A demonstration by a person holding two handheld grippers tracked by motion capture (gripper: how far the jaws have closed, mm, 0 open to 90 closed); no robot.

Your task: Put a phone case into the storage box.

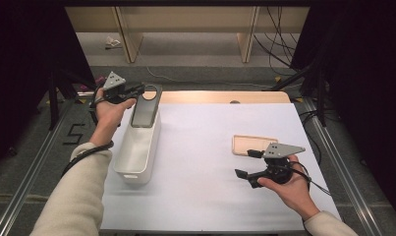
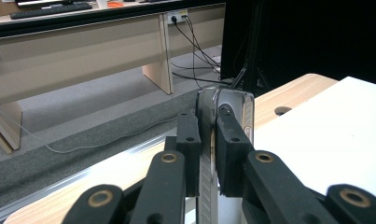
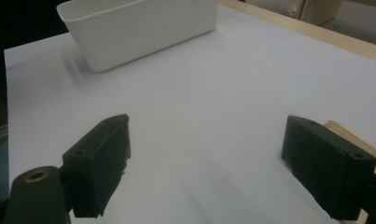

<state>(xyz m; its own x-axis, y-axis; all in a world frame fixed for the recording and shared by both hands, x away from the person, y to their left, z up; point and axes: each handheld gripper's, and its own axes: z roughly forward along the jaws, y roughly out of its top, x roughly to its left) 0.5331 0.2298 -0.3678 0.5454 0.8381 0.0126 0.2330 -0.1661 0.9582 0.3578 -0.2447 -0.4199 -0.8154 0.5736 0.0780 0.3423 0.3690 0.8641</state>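
Observation:
A dark, flat phone-like slab with a silver rim hangs tilted over the far end of a long white bin. My left gripper is shut on the slab's upper end. In the left gripper view both pads clamp the slab's thin silver edge, with my left gripper closed tight around it. My right gripper rests low over the white table at the right, jaws wide apart and nothing between them. In the right gripper view my right gripper frames bare white table.
A shallow wooden tray lies just beyond the right gripper; its corner shows by the right jaw. The white bin stands far left in that view. The table's wooden far edge has a small hole; cables run across the floor behind.

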